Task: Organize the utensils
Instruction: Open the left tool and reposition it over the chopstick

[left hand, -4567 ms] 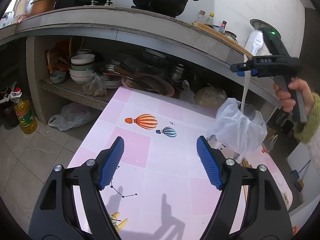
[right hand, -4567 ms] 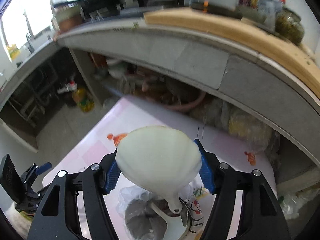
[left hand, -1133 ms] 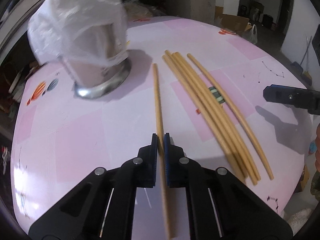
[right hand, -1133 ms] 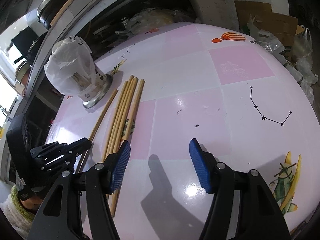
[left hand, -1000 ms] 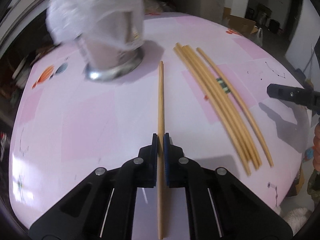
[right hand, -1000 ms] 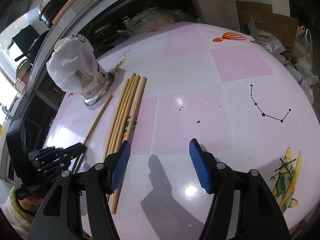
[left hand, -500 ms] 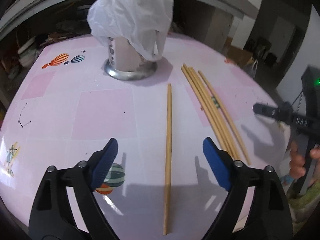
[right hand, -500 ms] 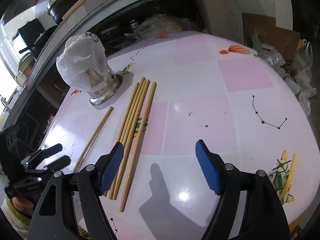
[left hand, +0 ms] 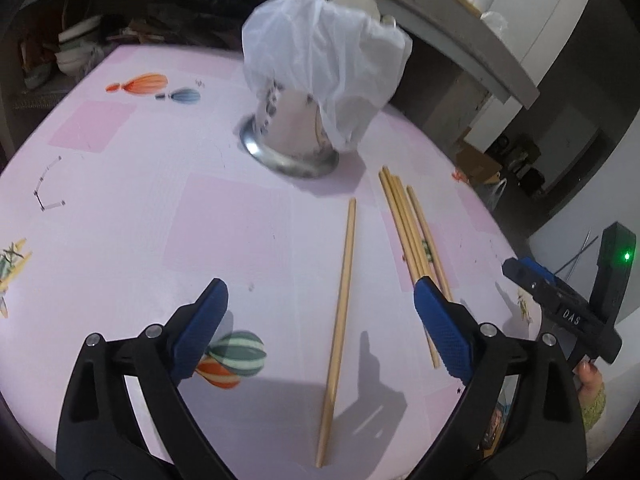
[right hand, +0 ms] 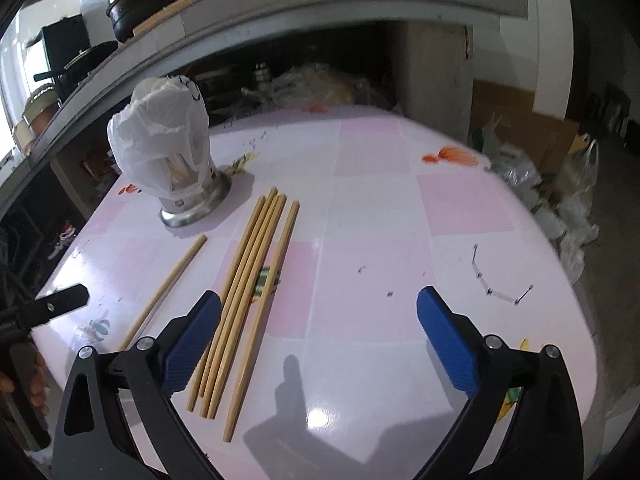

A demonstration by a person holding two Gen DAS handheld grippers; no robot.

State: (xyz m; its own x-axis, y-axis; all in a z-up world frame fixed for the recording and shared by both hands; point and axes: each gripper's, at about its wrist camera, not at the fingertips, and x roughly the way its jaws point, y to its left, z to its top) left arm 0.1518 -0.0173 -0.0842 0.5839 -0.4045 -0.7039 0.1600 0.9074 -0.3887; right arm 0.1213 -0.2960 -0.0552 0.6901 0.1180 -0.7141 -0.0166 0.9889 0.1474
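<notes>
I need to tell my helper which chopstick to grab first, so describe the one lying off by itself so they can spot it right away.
Find the pink table and the metal holder draped in a white plastic bag. In front of the holder lie wooden chopsticks: a bundle of several side by side, and a lone chopstick between the bundle and the table's edge. It alone touches no other stick.

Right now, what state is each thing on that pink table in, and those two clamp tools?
Left gripper: open, jaws just opened, nothing held.
Right gripper: open, jaws just widened, nothing between them.
Single chopstick: lying flat, apart from the others.
Bundle of chopsticks: lying flat, side by side.
Utensil holder: upright, utensils inside.
Plastic bag: draped over the holder's top.
Table: glossy.
</notes>
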